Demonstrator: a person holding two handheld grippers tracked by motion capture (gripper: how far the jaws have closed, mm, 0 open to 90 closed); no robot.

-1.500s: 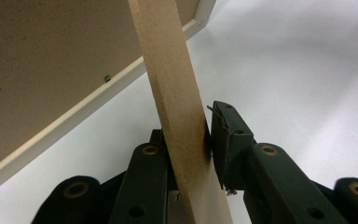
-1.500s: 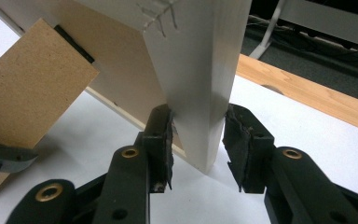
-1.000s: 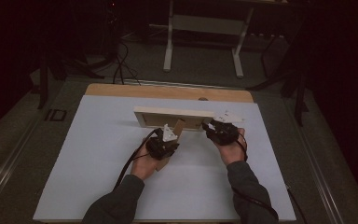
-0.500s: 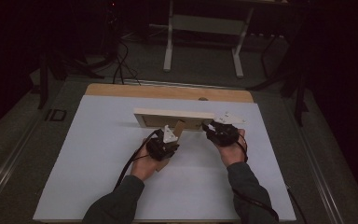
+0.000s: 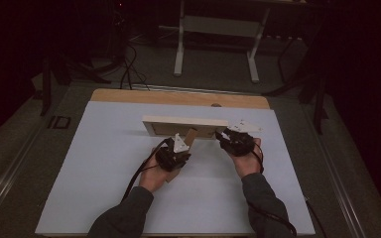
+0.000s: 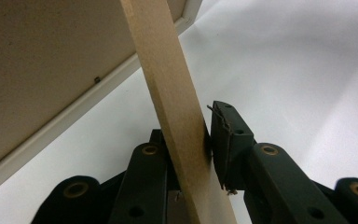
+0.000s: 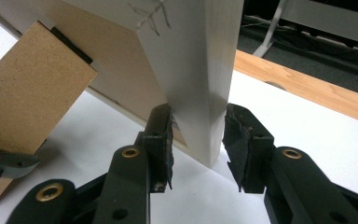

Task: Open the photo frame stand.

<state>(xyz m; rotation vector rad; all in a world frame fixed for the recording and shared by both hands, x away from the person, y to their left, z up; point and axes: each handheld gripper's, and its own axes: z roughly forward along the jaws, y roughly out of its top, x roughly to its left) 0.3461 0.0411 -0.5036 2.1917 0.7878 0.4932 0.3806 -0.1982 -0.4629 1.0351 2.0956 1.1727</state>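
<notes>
We are looking down on a counter (image 5: 129, 198) whose top is showing white across nearly all of its surface, with a bare wooden strip (image 5: 178, 97) running along its far edge. A picture frame (image 5: 178, 121) is standing on its lower edge on the white surface near that strip, its cardboard back facing us

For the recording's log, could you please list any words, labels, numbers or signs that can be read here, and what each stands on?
No readable text in these pictures.
Pencil scribble on the picture frame, near its corner: crossed strokes, not legible as letters or numbers.
The cardboard stand held by the left gripper: no print or label.
</notes>
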